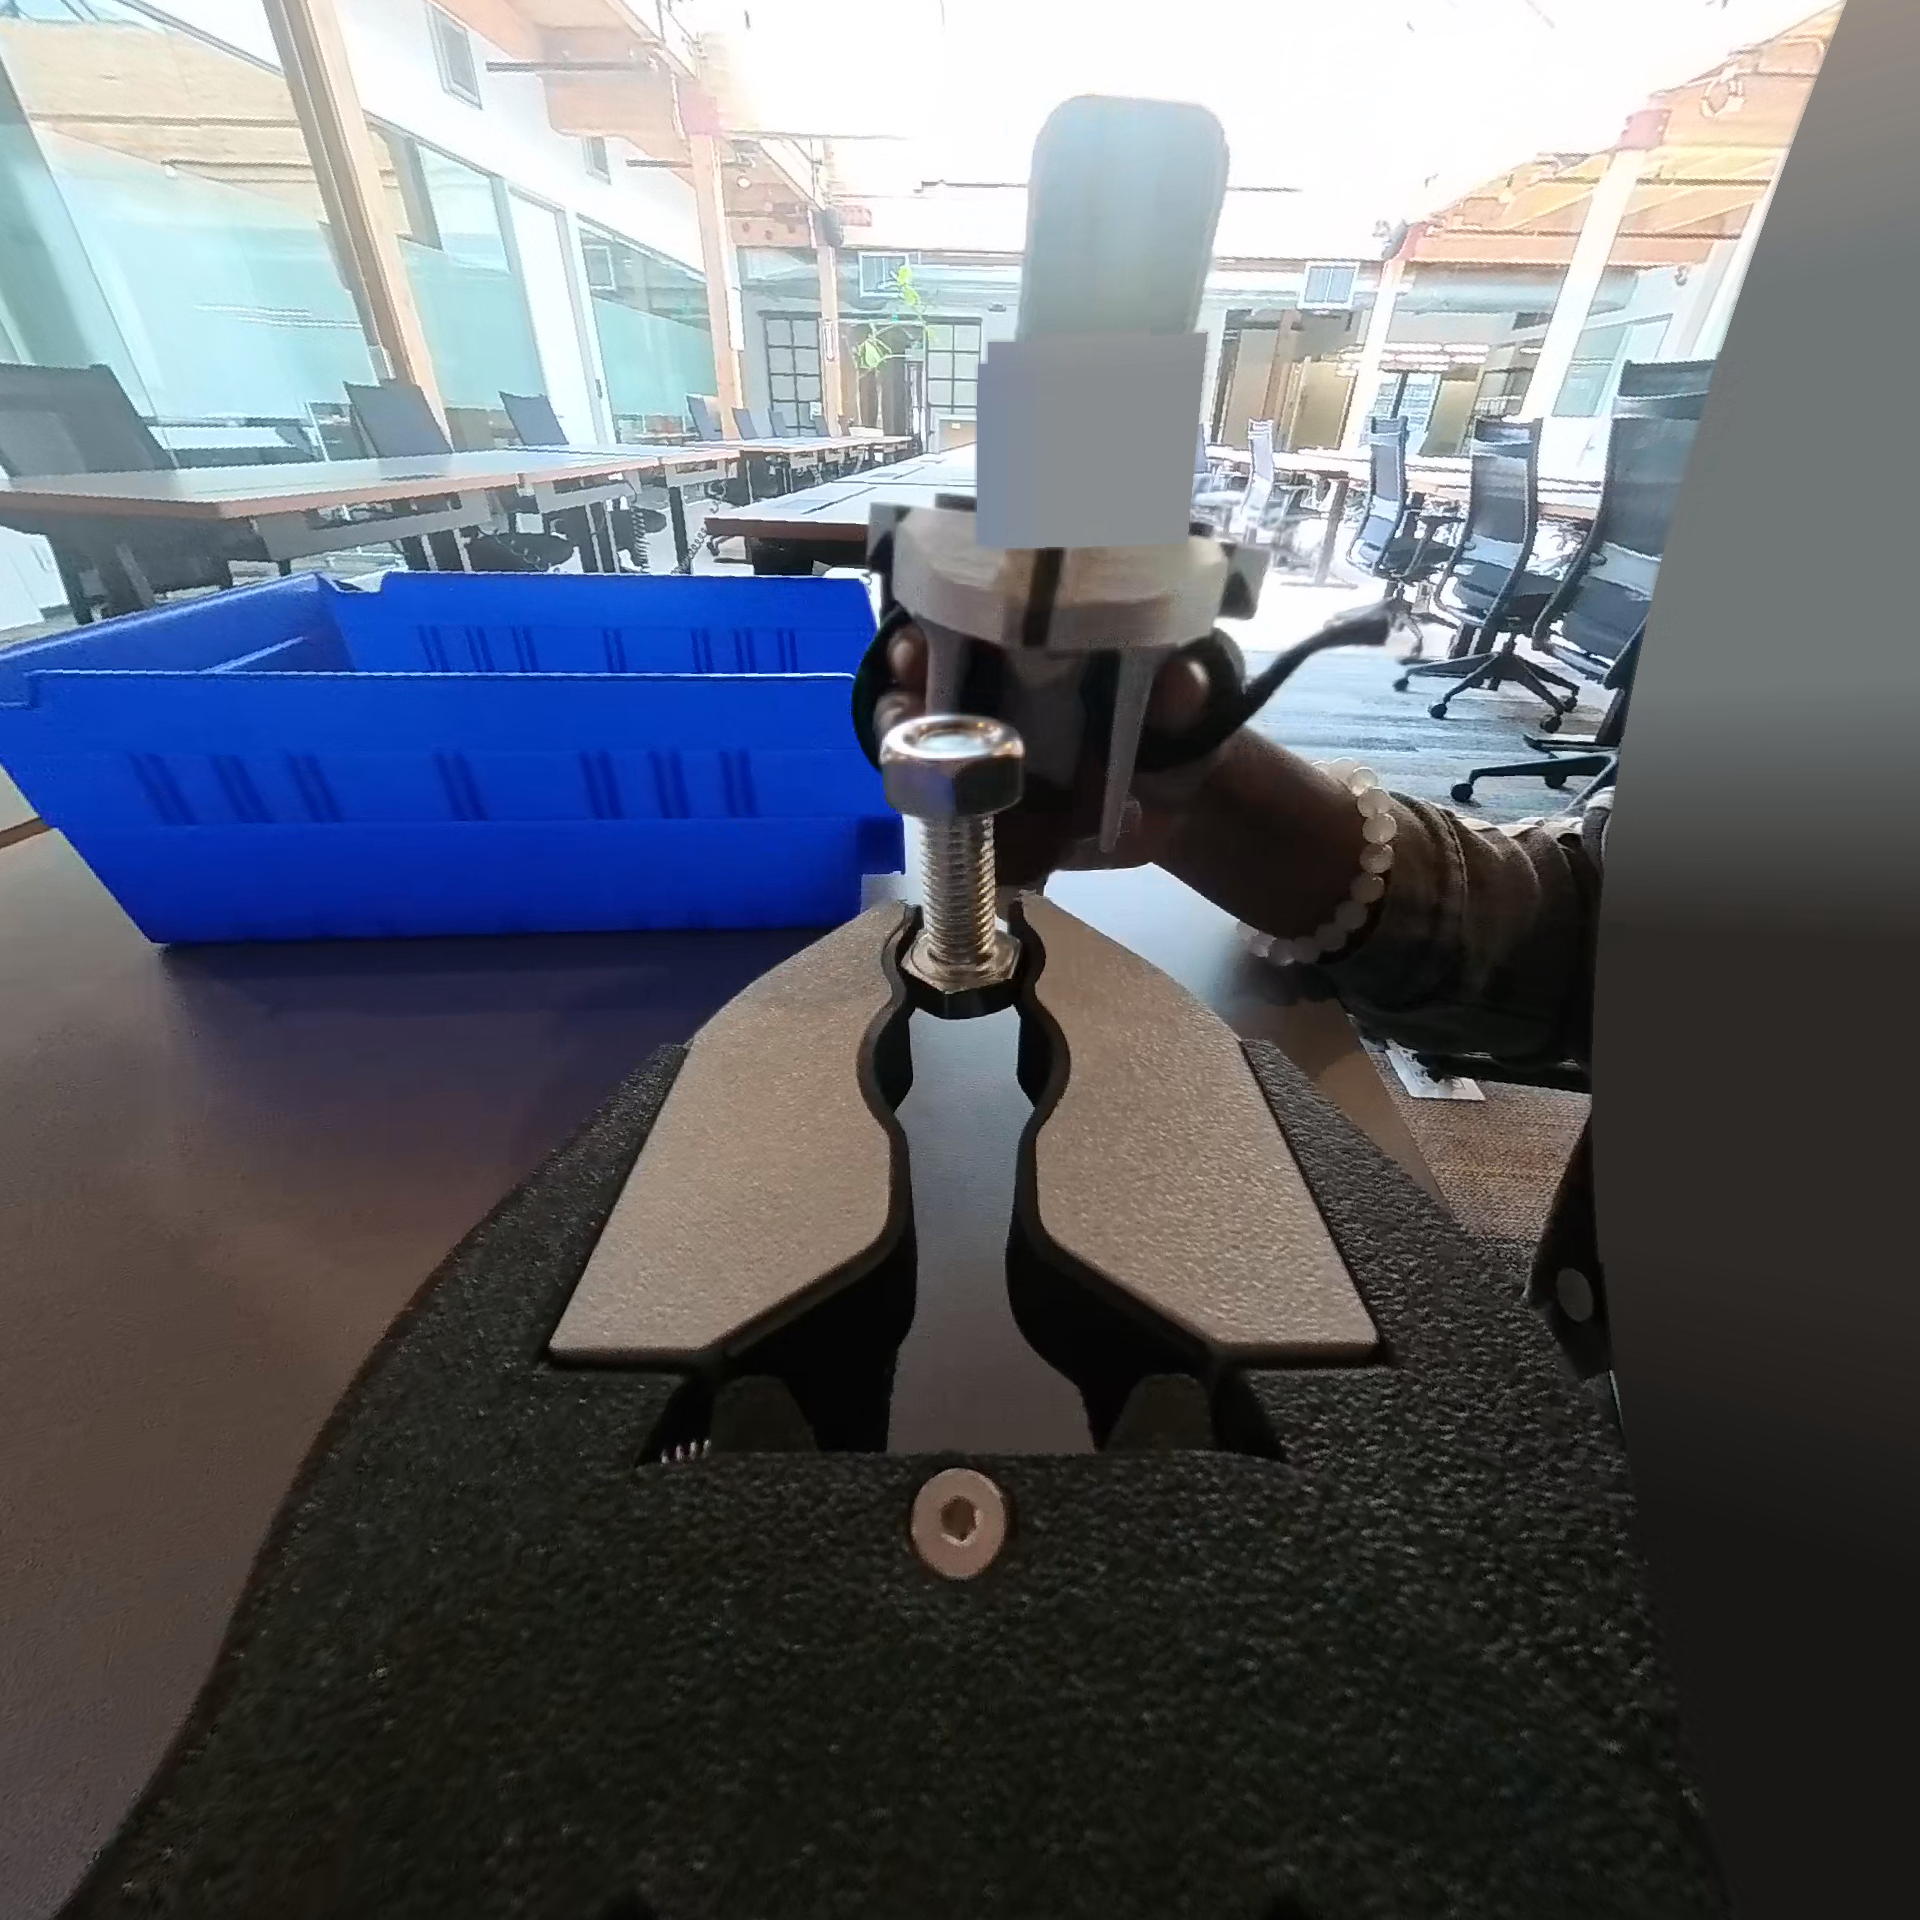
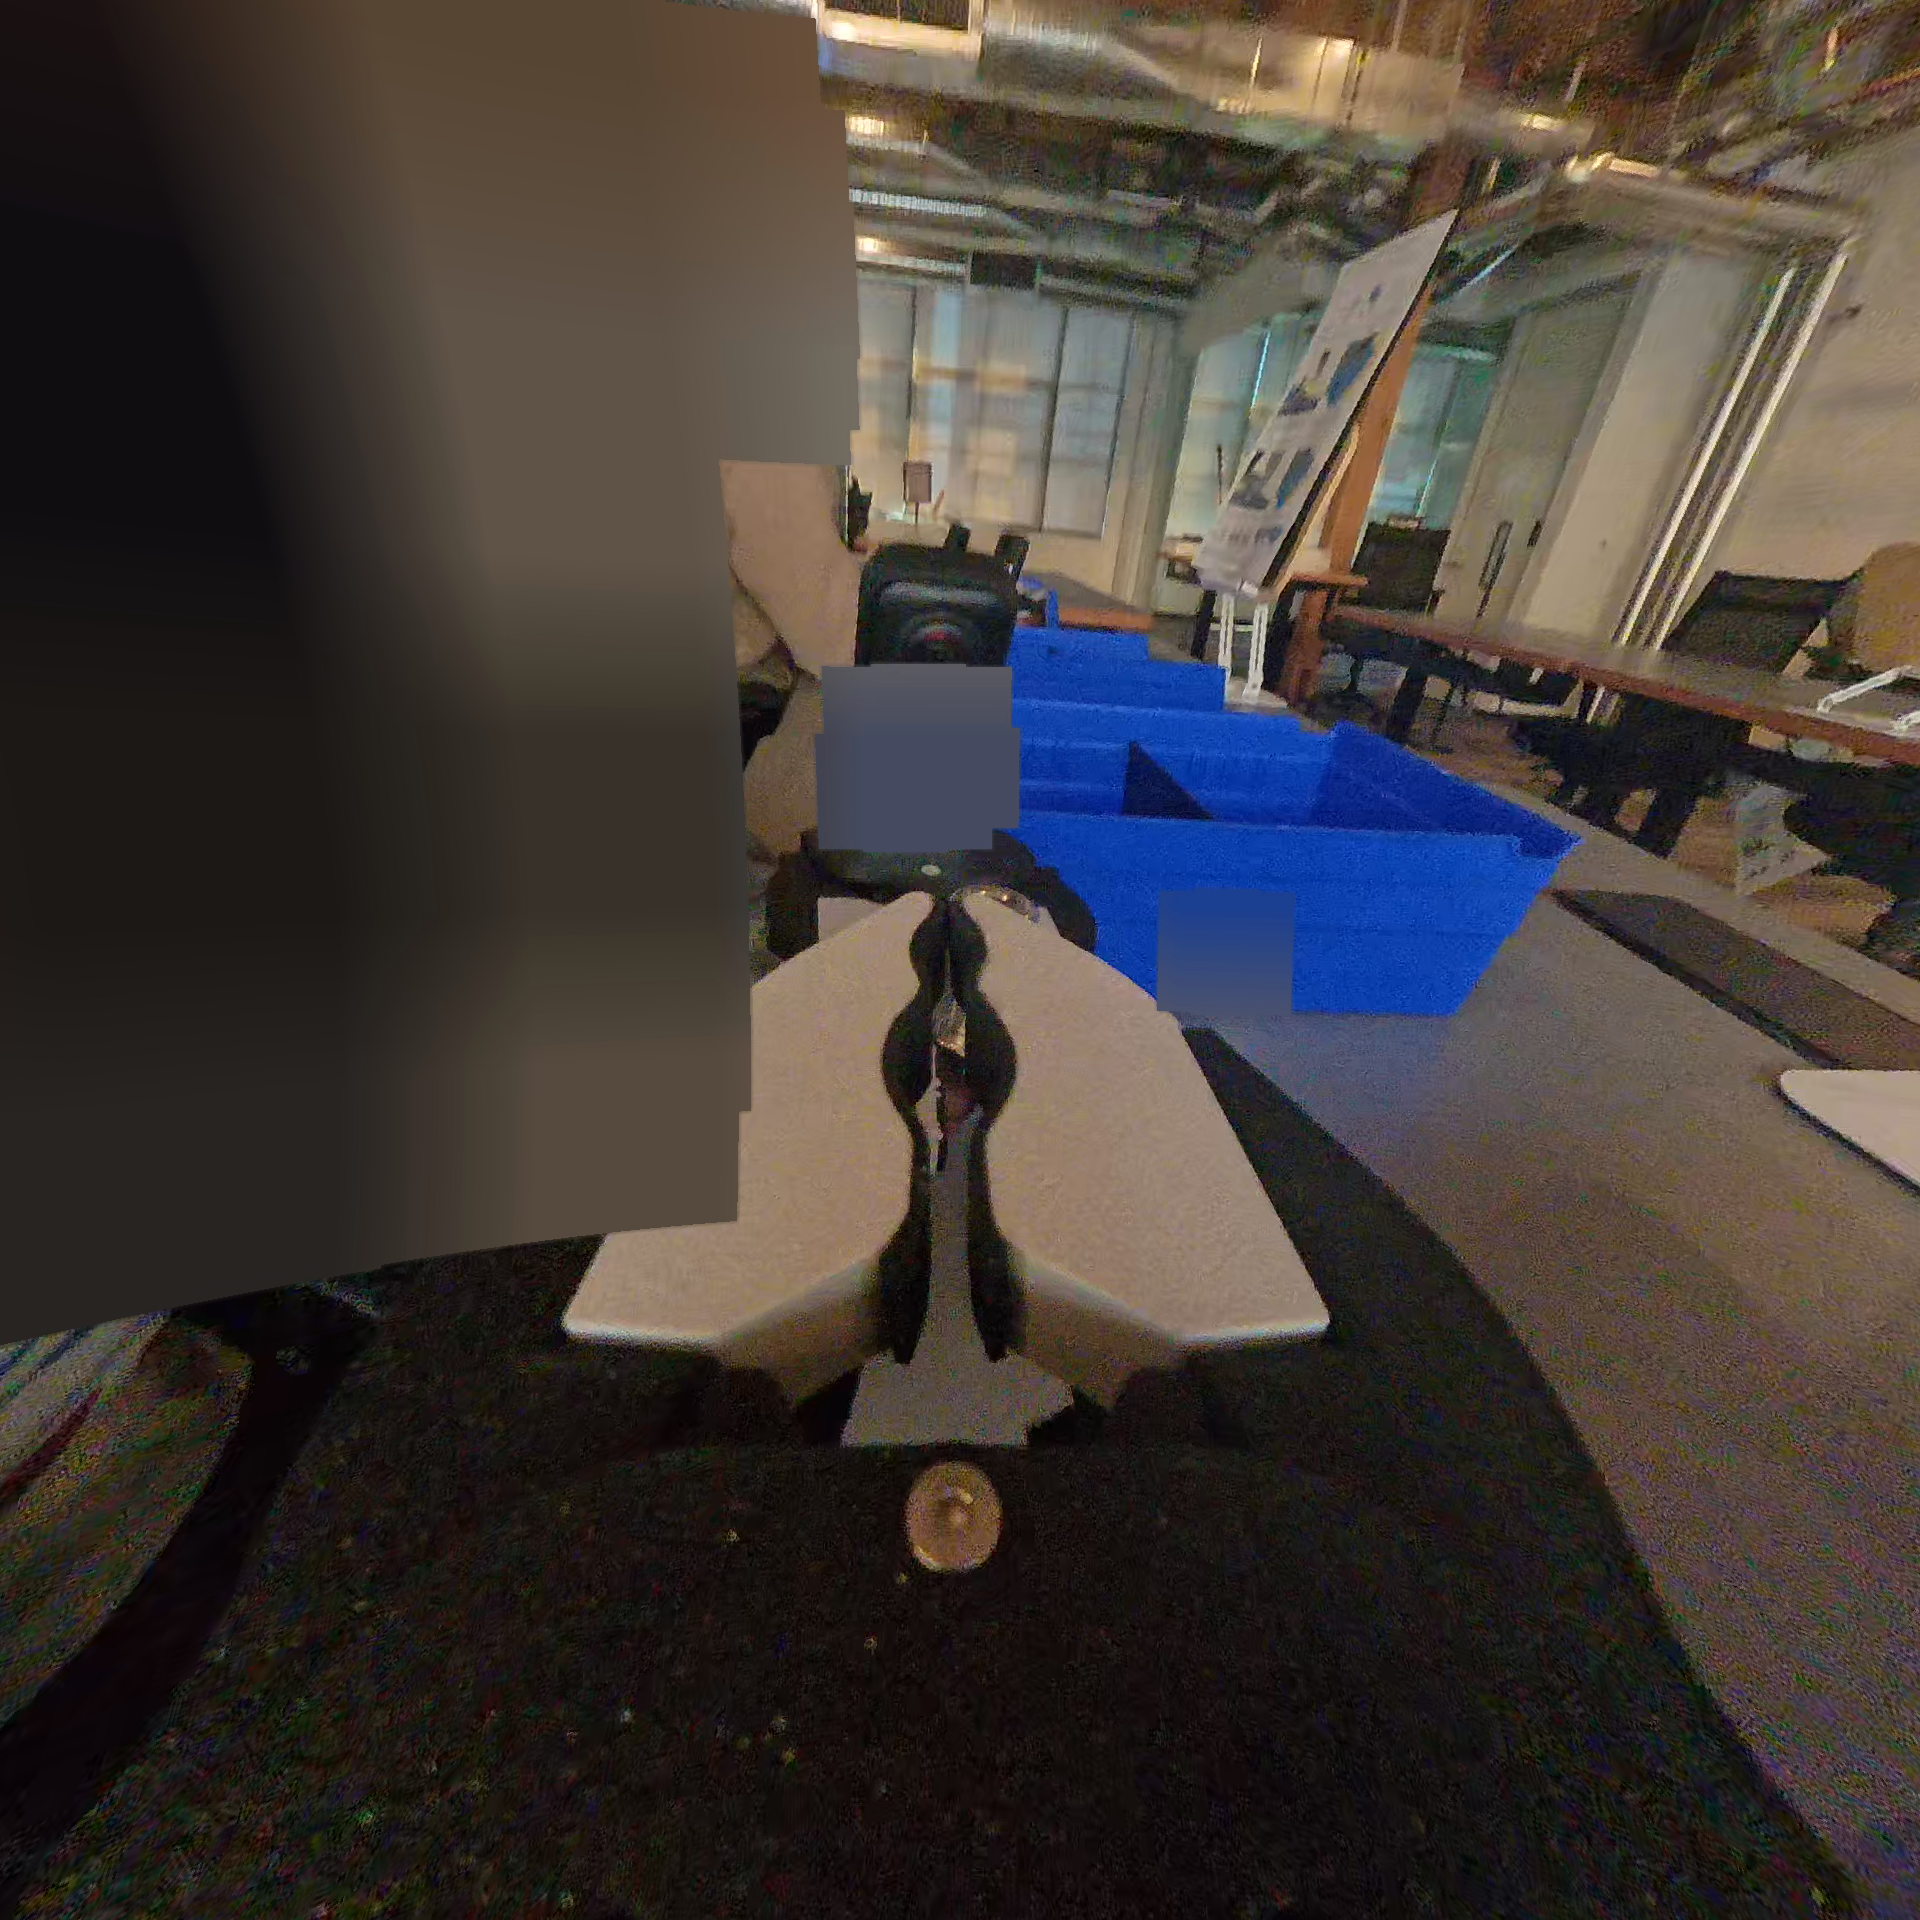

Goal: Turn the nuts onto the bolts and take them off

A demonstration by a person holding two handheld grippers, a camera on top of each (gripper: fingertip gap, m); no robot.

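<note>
In the left wrist view my left gripper [image 1: 961,935] is shut on the hex head of a silver bolt [image 1: 951,883]. The bolt stands upright between the fingertips, threads up. A silver nut [image 1: 951,769] sits at the top end of the thread. My right gripper [image 2: 945,920] is shut, its pads together. Its grey body [image 1: 1049,592] hangs just behind and to the right of the bolt, held by a hand with a bead bracelet [image 1: 1361,862]. In the right wrist view a bit of shiny metal [image 2: 1003,902] shows beside its fingertips.
Blue plastic bins [image 1: 468,779] stand on the dark table [image 1: 312,1143] to the left of the bolt; they also show in the right wrist view [image 2: 1351,883]. A white flat object [image 2: 1860,1122] lies at the right edge. Office desks and chairs stand beyond. My right fingertips sit around 5 cm from my left ones.
</note>
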